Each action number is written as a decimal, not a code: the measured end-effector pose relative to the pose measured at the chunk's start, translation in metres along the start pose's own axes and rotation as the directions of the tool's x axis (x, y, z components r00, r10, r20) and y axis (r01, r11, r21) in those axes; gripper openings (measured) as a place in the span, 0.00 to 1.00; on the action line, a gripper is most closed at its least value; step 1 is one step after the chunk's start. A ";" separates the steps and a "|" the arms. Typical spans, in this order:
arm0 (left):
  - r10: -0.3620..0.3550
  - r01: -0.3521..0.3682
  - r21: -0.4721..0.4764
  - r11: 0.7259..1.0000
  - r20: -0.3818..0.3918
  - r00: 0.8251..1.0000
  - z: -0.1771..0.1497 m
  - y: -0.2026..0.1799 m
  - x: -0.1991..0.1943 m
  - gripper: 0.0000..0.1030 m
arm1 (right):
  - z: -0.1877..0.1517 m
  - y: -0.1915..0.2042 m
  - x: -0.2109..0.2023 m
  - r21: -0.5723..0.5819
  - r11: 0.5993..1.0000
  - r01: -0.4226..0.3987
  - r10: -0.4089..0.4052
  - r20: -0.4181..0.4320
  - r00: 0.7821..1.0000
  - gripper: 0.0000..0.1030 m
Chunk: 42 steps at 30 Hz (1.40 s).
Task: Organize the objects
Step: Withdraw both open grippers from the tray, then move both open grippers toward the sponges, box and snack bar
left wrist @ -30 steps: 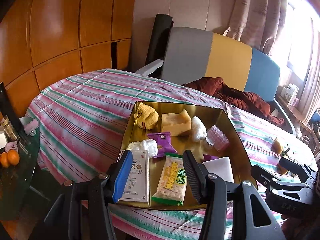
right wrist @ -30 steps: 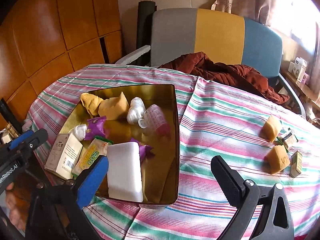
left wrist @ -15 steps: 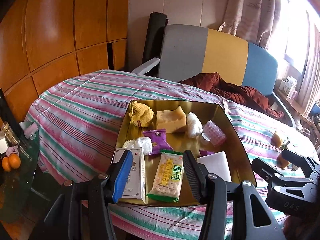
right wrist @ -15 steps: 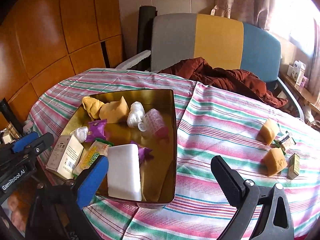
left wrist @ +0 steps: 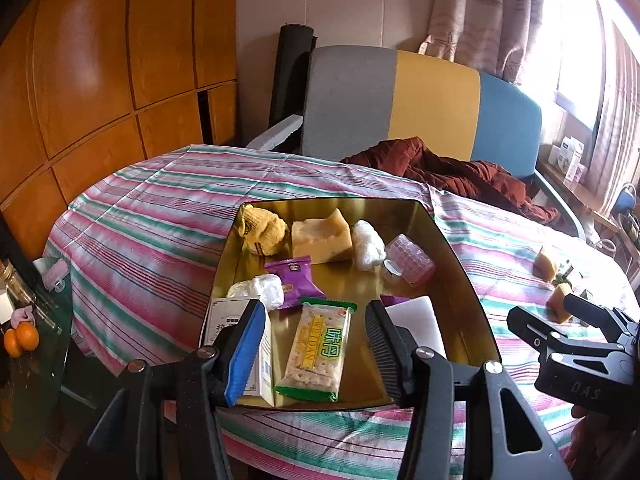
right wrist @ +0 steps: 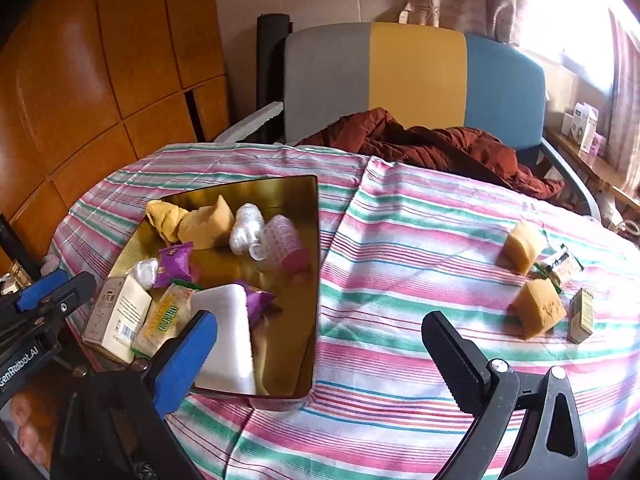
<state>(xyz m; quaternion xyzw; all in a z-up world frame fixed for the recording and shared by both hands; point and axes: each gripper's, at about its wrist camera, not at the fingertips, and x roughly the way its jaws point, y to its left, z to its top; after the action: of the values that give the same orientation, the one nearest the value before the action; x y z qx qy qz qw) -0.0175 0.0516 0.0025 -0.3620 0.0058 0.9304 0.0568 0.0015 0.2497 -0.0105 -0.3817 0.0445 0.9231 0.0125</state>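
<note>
Gold tray [left wrist: 460, 264] holds snacks; left gripper [left wrist: 316, 354] and right gripper [right wrist: 320, 354] jaws both gape, holding nothing.

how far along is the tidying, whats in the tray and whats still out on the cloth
Mostly done: the gold tray already holds the cracker pack, white box, white foam block, purple packets and a sponge. In hand: nothing; the left gripper and right gripper are both open. Left on the striped cloth: two yellow sponges, a small box and a snack packet.
</note>
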 end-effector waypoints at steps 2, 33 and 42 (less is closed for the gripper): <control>-0.003 0.003 0.015 1.000 -0.002 1.000 0.000 -0.005 0.000 0.51 | -0.001 -0.007 0.001 0.009 1.000 0.008 -0.008 -0.005 1.000 1.00; -0.134 0.147 0.261 0.954 -0.065 0.989 0.005 -0.114 0.016 0.51 | 0.027 -0.259 -0.029 0.256 0.894 0.368 -0.363 -0.069 0.929 1.00; -0.149 0.176 0.337 0.925 -0.105 0.983 0.003 -0.154 0.028 0.51 | -0.007 -0.331 -0.021 0.481 0.797 0.366 -0.348 -0.129 0.929 1.00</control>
<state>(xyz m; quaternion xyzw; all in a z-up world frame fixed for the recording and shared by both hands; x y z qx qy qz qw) -0.0229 0.2071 -0.0094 -0.3816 0.1410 0.8922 0.1960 0.0402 0.5788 -0.0244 -0.3826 0.2081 0.8545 0.2832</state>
